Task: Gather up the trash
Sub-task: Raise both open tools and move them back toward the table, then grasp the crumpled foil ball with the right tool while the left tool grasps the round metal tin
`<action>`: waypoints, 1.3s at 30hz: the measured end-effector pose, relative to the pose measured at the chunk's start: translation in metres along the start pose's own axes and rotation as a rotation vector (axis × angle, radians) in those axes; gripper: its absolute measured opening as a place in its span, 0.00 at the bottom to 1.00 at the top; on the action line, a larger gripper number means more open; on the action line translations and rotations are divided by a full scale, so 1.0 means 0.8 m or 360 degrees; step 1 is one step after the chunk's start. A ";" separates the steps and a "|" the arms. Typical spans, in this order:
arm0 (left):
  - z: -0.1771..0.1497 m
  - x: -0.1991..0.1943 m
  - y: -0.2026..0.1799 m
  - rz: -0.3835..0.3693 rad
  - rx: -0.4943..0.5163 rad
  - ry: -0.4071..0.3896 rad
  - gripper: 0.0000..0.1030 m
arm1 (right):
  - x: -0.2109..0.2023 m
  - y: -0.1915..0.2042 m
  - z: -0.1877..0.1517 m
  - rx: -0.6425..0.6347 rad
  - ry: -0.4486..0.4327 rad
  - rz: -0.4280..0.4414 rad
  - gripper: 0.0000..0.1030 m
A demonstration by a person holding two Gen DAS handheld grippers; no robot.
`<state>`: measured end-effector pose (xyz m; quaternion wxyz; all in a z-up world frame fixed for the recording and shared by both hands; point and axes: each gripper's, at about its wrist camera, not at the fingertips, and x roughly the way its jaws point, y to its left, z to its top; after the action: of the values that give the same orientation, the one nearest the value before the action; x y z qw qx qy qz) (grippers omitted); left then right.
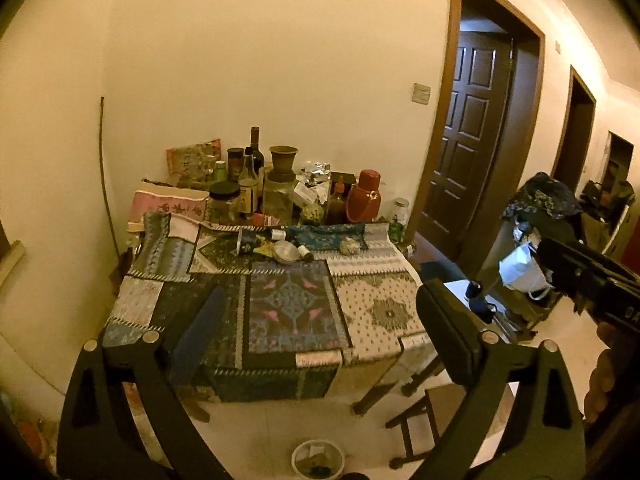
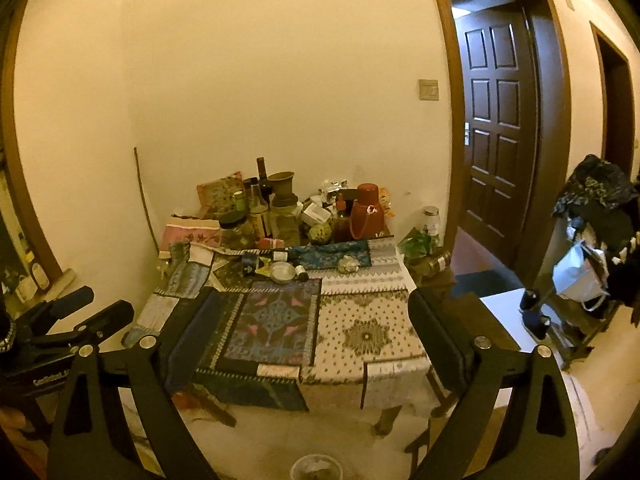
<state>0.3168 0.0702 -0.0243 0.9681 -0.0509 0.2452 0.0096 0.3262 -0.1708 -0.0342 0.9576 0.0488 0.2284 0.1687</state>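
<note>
A table (image 1: 376, 312) (image 2: 360, 336) with a patchwork cloth stands against the wall. In its middle lies small trash: a foil cup (image 1: 286, 252) (image 2: 282, 271), a yellow wrapper (image 1: 266, 247) (image 2: 265, 267), small bottles (image 1: 306, 254) (image 2: 302, 273) and a crumpled ball (image 1: 349, 245) (image 2: 347, 265). A small white bin (image 1: 318, 460) (image 2: 316, 468) sits on the floor in front. My left gripper (image 1: 320, 336) and right gripper (image 2: 308, 332) are both open and empty, held back from the table's near edge. The right gripper also shows in the left wrist view (image 1: 588, 280), the left in the right wrist view (image 2: 92, 314).
Bottles, jars, a red flask (image 1: 363, 197) (image 2: 366, 212) and a clay vase (image 1: 283, 164) crowd the table's back. A brown door (image 1: 472, 128) (image 2: 500, 120) is at right. A cluttered rack with a white bag (image 1: 520, 268) (image 2: 576, 276) stands far right. A stool (image 1: 416, 420) is by the table.
</note>
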 end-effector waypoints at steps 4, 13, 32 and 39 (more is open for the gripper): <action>0.027 0.045 -0.009 0.0040 -0.0022 -0.0001 0.94 | 0.026 -0.019 0.025 -0.0030 -0.0003 0.0000 0.90; 0.075 0.130 -0.022 0.0120 -0.0163 -0.0045 0.94 | 0.101 -0.058 0.071 -0.0083 0.0041 0.0087 0.90; 0.111 0.323 0.096 0.0174 -0.0230 0.0230 0.94 | 0.292 -0.033 0.083 -0.0009 0.0347 -0.0031 0.90; 0.096 0.432 0.155 0.0081 -0.0254 0.0492 0.94 | 0.410 -0.043 0.051 0.0168 0.0630 -0.0073 0.90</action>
<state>0.6522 0.1990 -0.1332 0.9112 -0.1221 0.3908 0.0455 0.6299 -0.0901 -0.1421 0.8937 0.0596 0.4217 0.1411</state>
